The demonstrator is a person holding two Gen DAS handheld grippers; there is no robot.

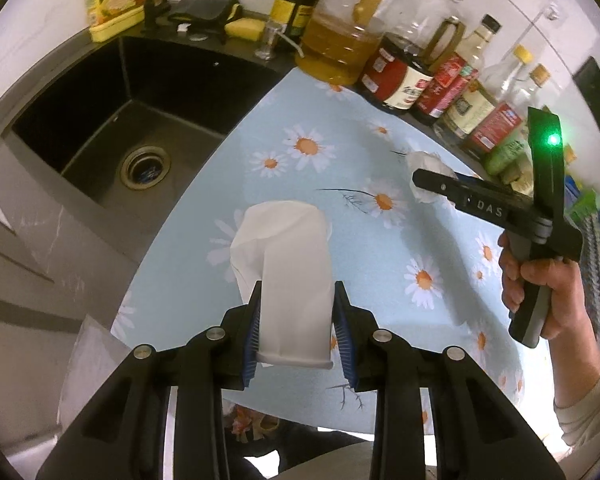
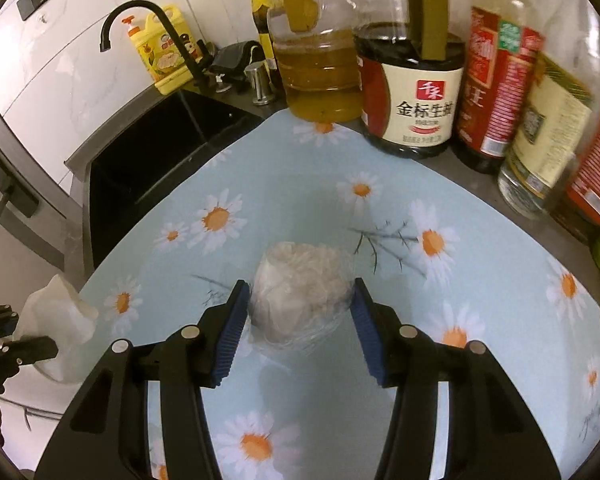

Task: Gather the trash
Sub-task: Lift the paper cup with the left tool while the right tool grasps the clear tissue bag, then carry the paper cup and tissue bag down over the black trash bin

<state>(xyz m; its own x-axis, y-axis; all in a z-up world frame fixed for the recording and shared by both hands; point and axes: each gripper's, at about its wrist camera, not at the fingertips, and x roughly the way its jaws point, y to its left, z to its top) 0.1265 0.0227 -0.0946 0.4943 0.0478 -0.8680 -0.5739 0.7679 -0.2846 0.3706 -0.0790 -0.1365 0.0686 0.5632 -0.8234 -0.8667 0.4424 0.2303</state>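
Note:
My left gripper (image 1: 298,292) is shut on a crushed white paper cup (image 1: 288,256), held above the daisy-print mat (image 1: 340,140) near its sink-side edge. The same cup (image 2: 56,312) shows at the left edge of the right wrist view, in the left gripper (image 2: 24,350). My right gripper (image 2: 298,292) has its blue pads pressed against both sides of a crumpled wad of clear plastic and whitish tissue (image 2: 300,280), just over the mat. In the left wrist view that wad (image 1: 426,162) sits at the tip of the right gripper (image 1: 420,182), which a hand (image 1: 540,288) holds.
A black sink (image 1: 100,120) with a drain lies left of the mat, with a black faucet (image 2: 156,28) and a yellow dish-soap bottle (image 2: 164,48) behind it. Oil and sauce bottles (image 2: 412,80) crowd the back and right edge of the counter.

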